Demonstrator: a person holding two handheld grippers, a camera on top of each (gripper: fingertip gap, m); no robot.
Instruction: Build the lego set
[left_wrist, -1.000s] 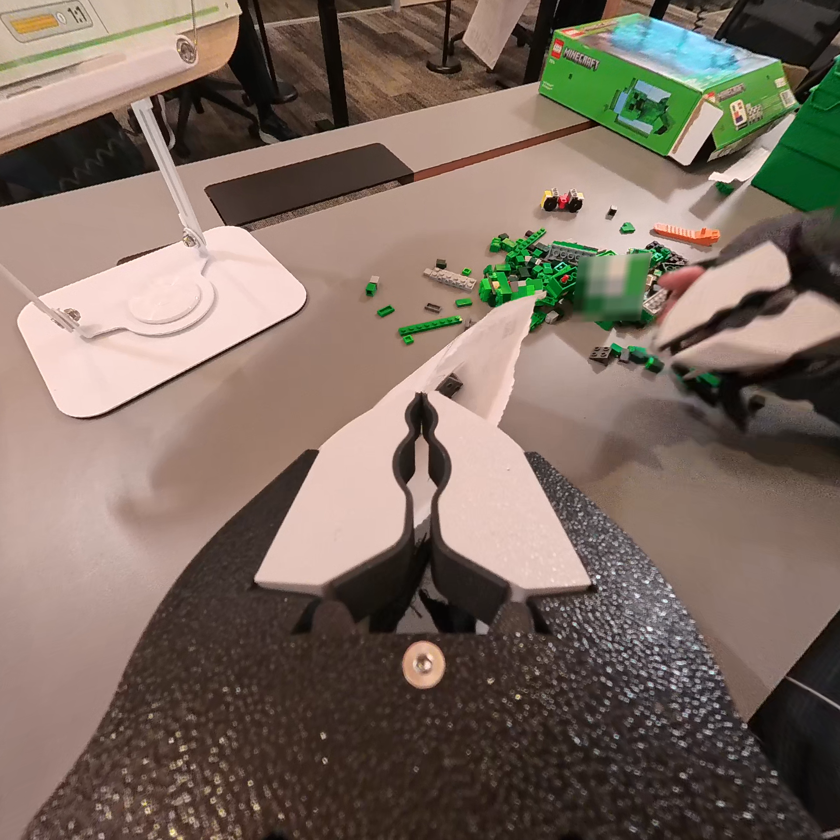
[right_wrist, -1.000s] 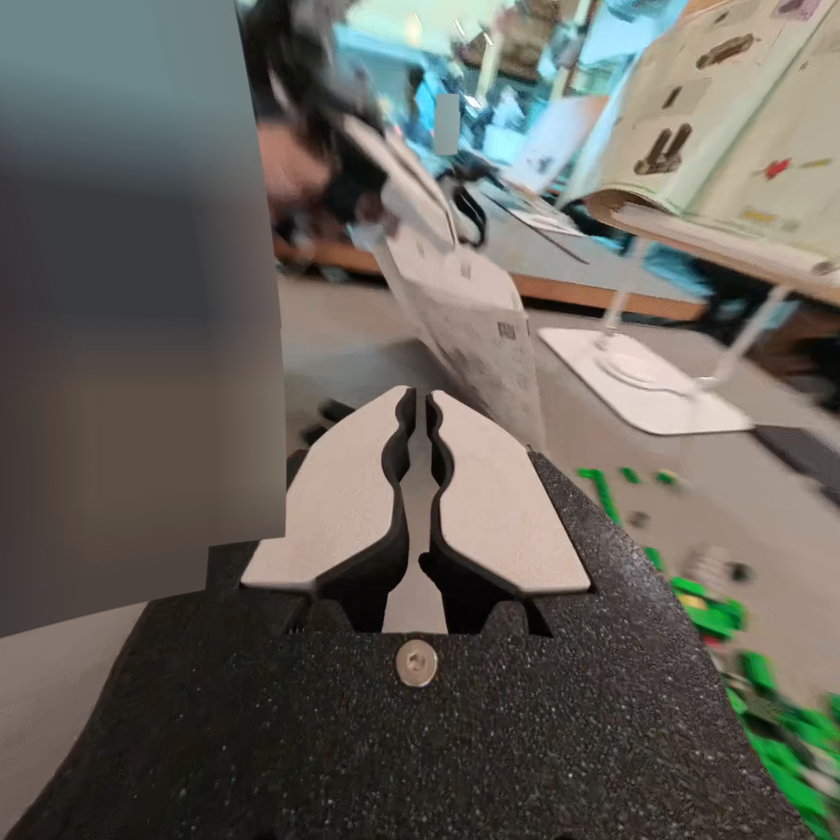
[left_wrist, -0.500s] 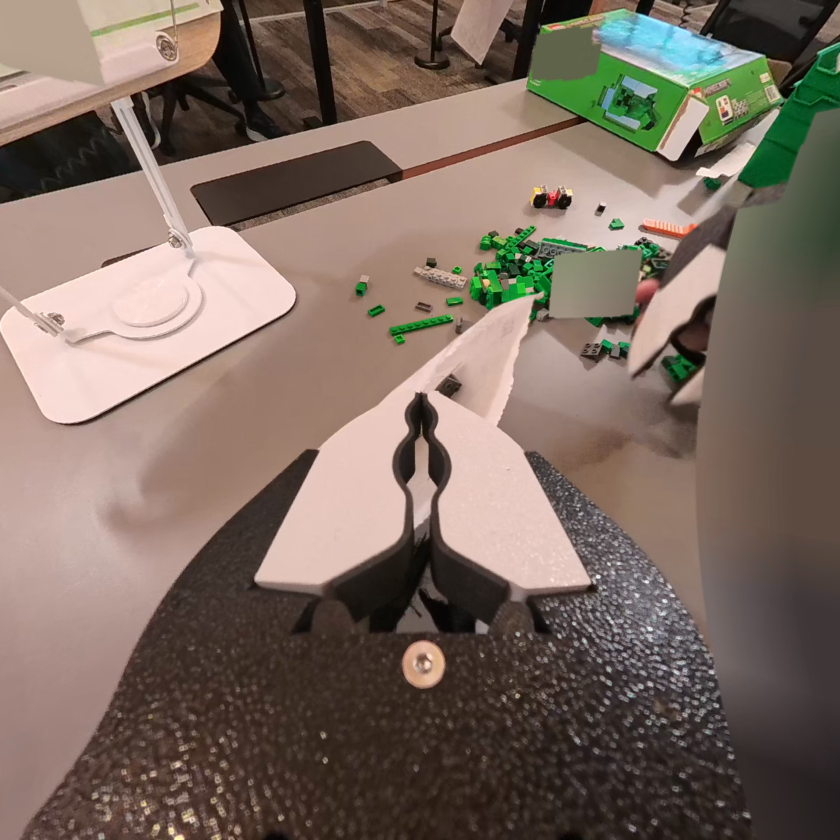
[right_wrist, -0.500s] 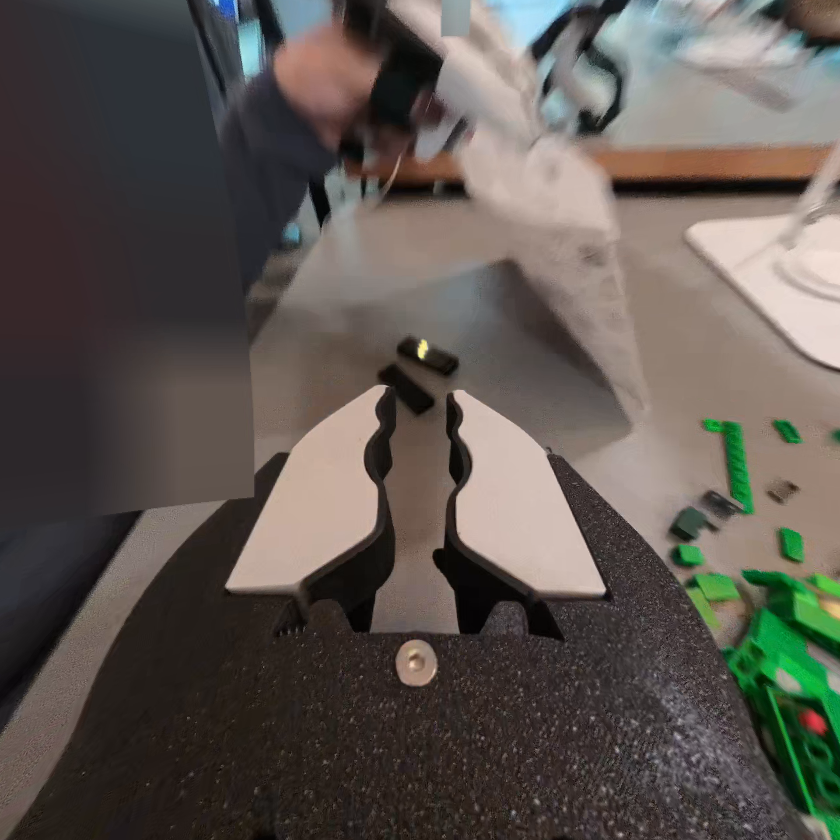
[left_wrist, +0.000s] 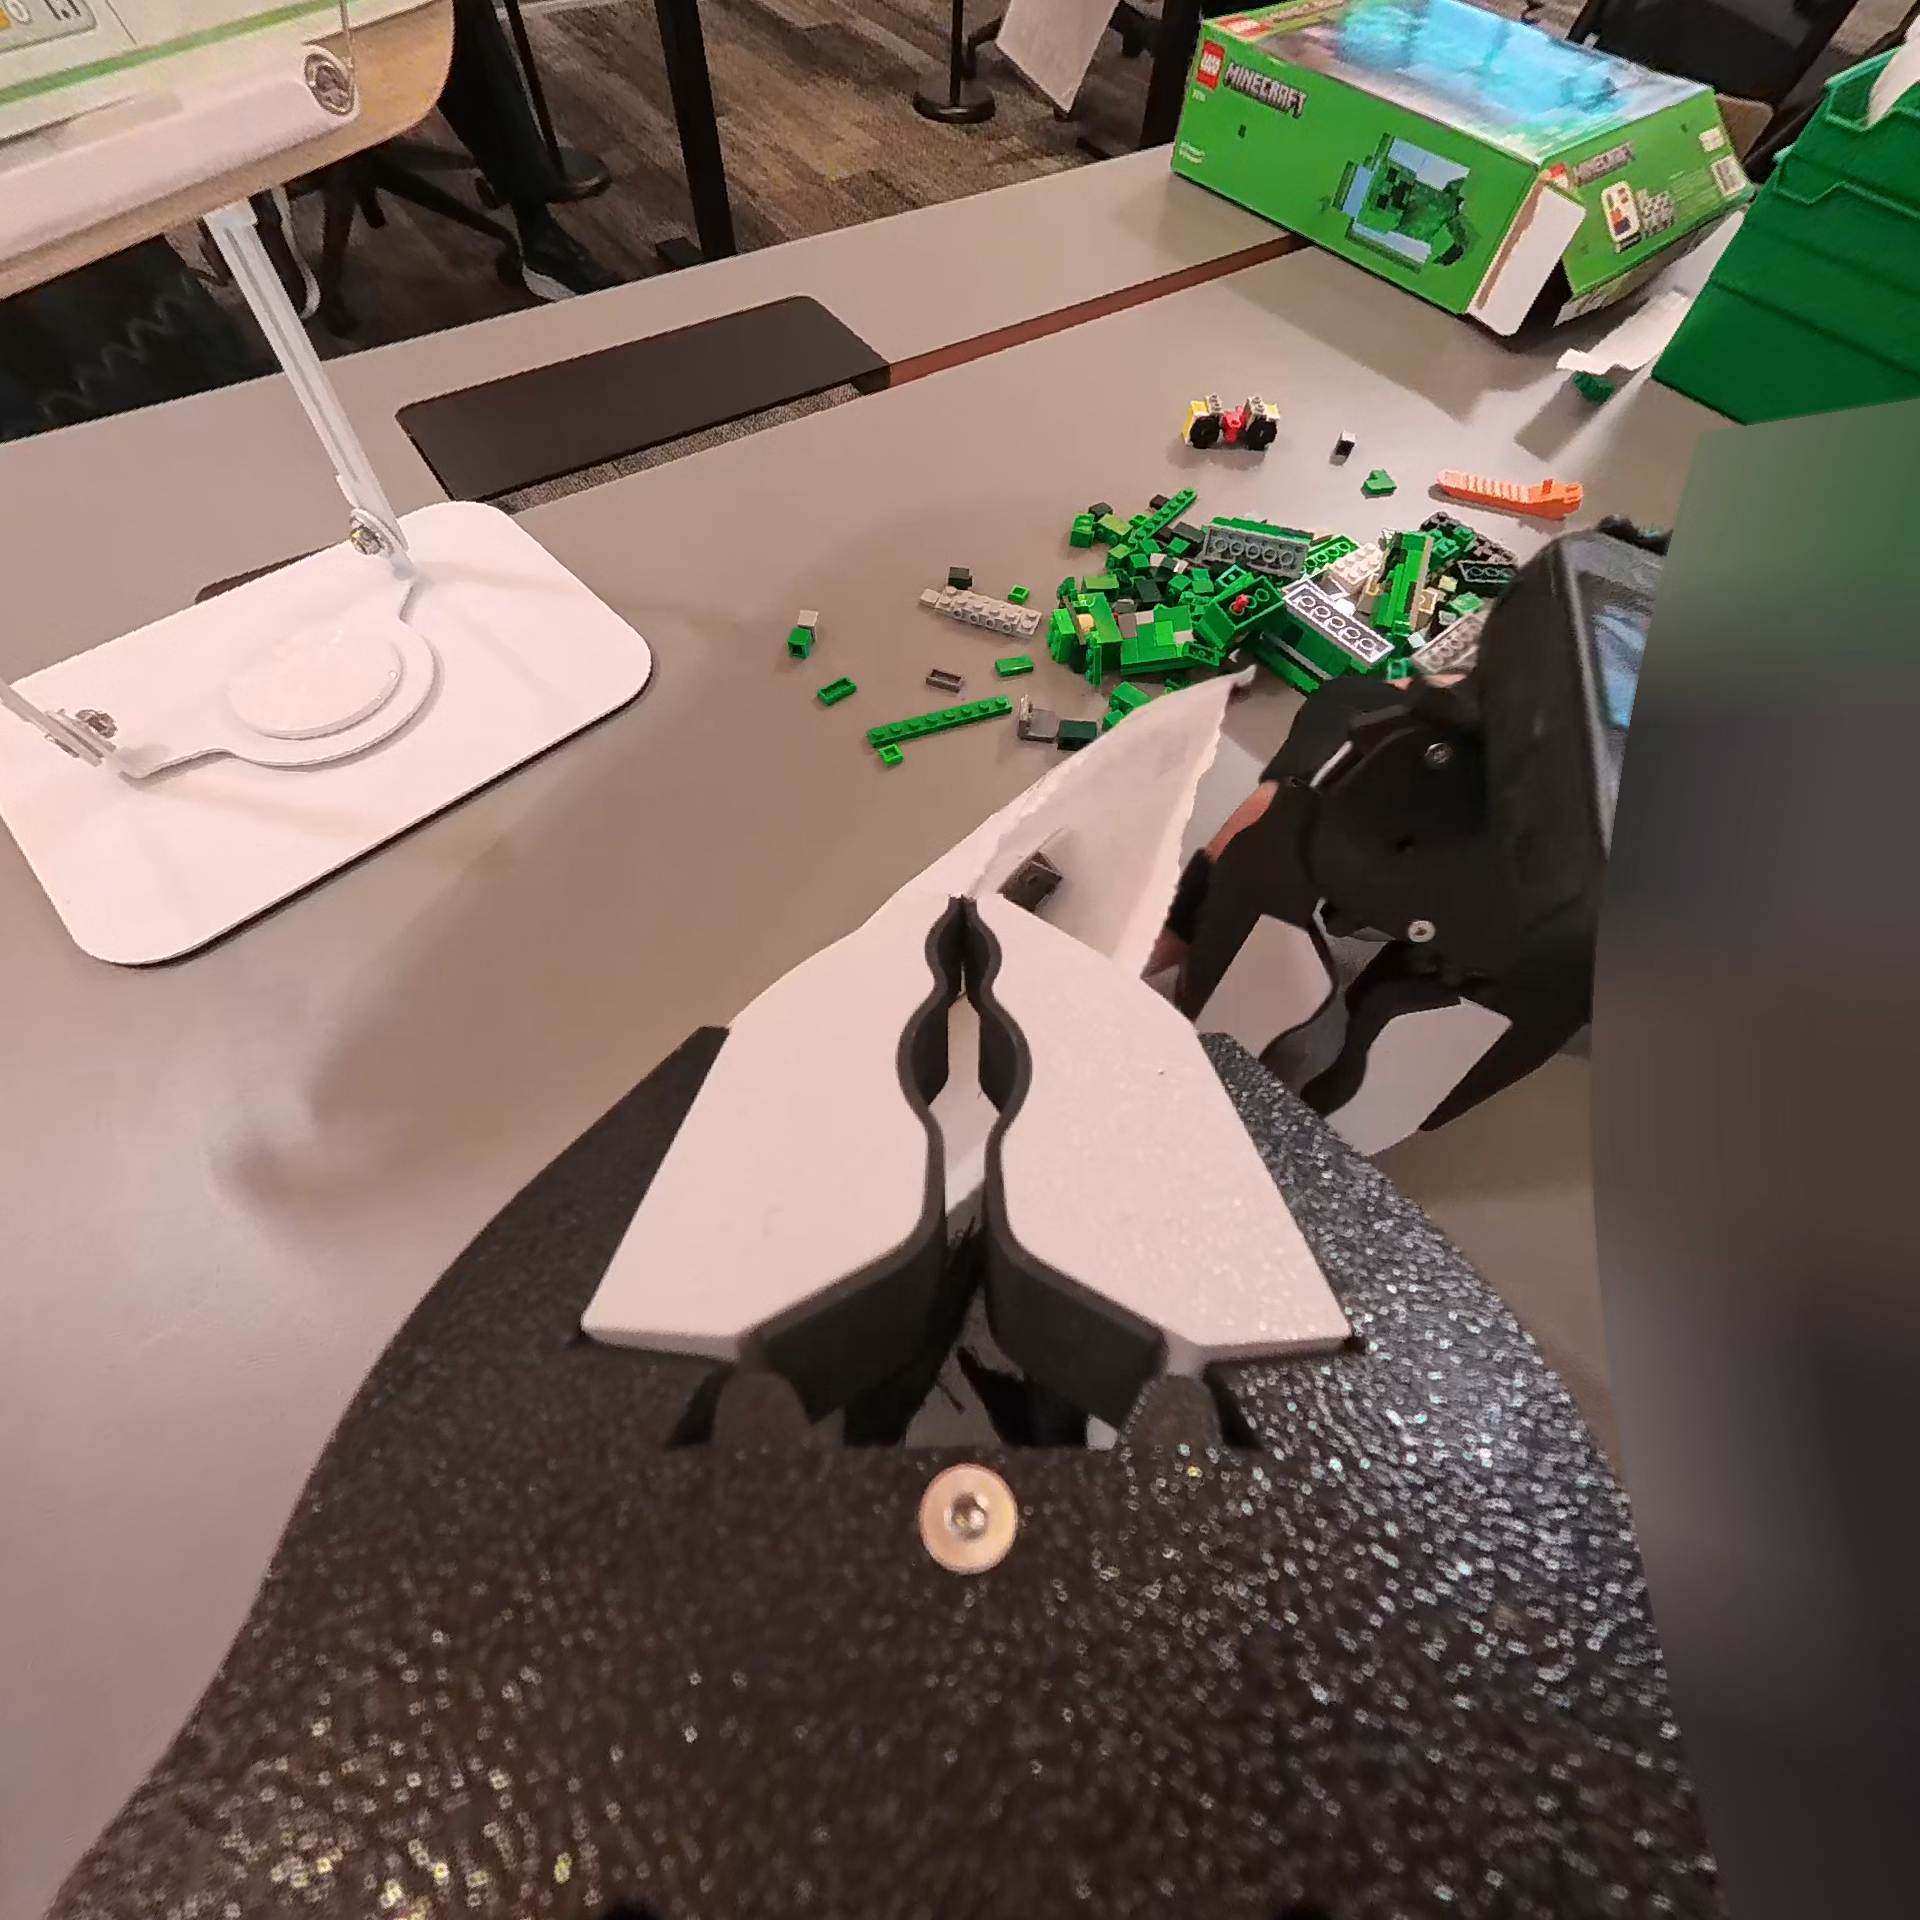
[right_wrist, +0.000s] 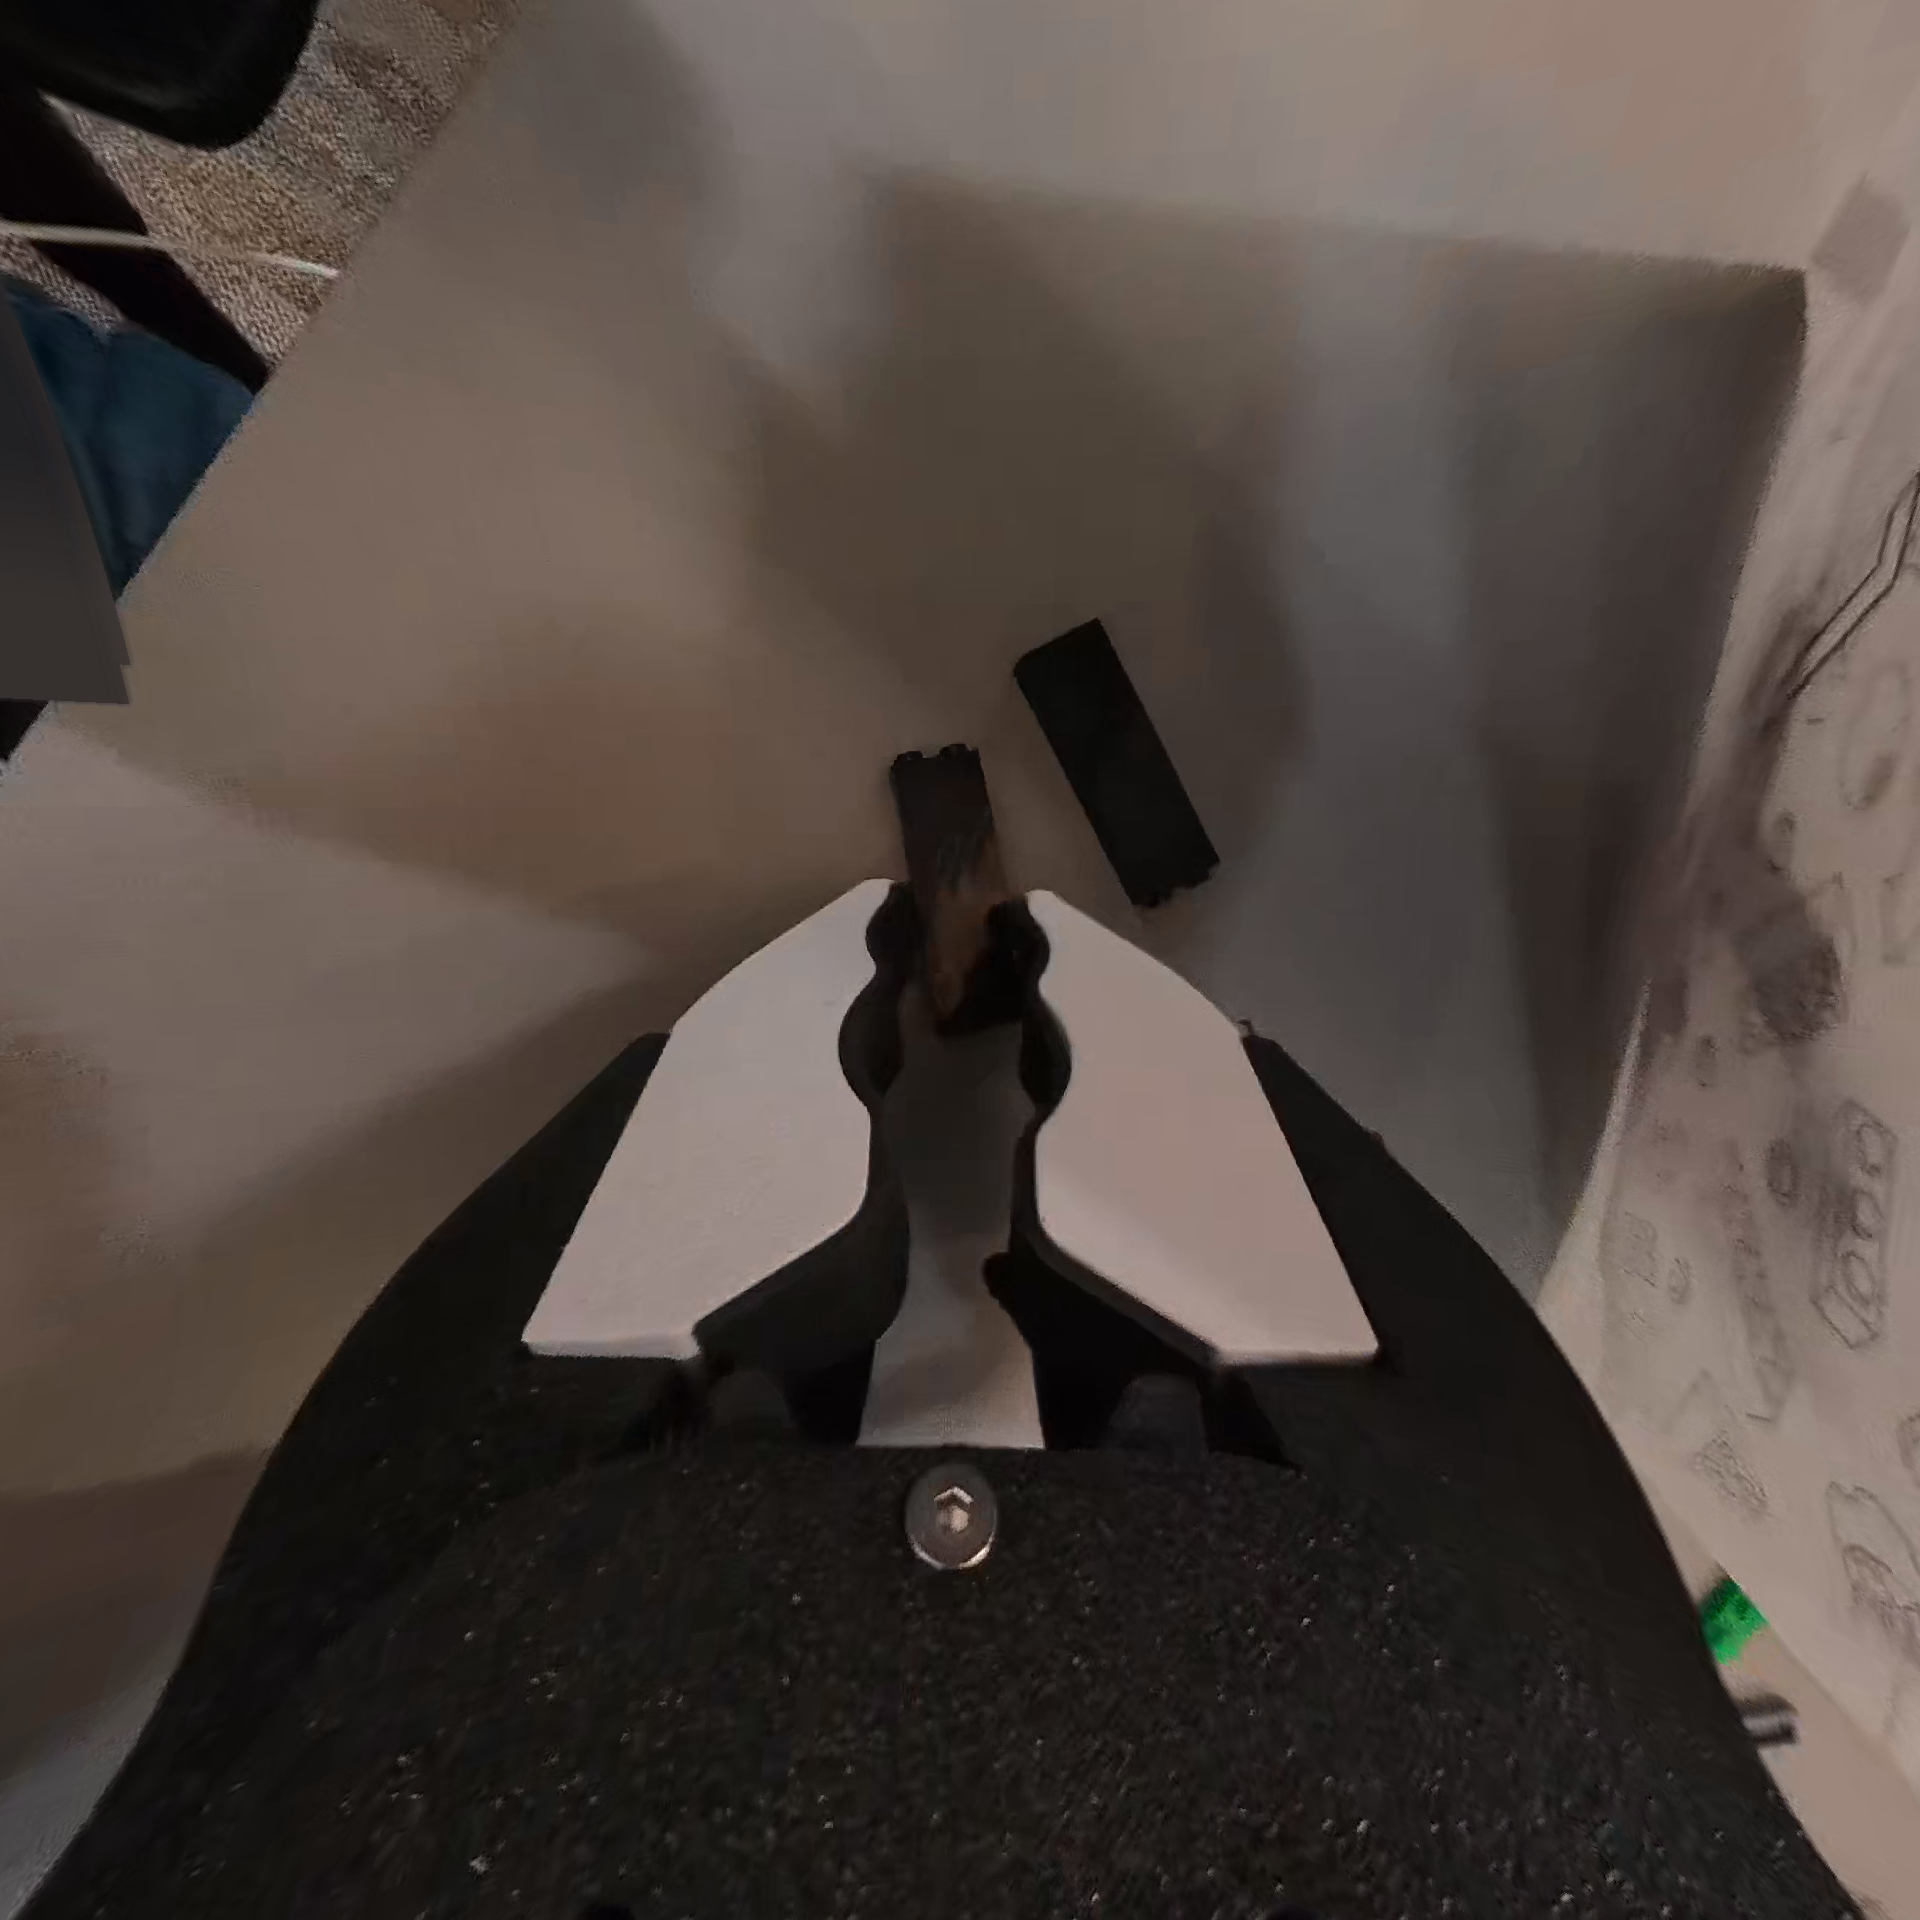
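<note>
My left gripper (left_wrist: 964, 914) is shut on the lower edge of a white paper bag (left_wrist: 1101, 831), held above the grey table; a small dark piece (left_wrist: 1031, 883) shows in the bag's opening. My right gripper (right_wrist: 956, 914) points down at the table, its jaws closed on a black brick (right_wrist: 940, 821). A second black brick (right_wrist: 1112, 769) lies just right of it. The bag (right_wrist: 1818, 1039) hangs at the right edge of the right wrist view. The right gripper's black body (left_wrist: 1455, 790) shows beside the bag in the left wrist view. A pile of green lego pieces (left_wrist: 1195, 623) lies farther back.
A green lego box (left_wrist: 1455, 156) and a green bin (left_wrist: 1829, 260) stand at the back right. An orange brick separator (left_wrist: 1507, 488) and a small black, yellow and red assembly (left_wrist: 1231, 421) lie behind the pile. A white stand base (left_wrist: 312, 707) sits at the left. There is about 15 cm between the tips of the two grippers.
My right gripper has swung down from the pile to the table beside the bag and closed on a black brick. My left gripper still holds the bag in about the same place.
</note>
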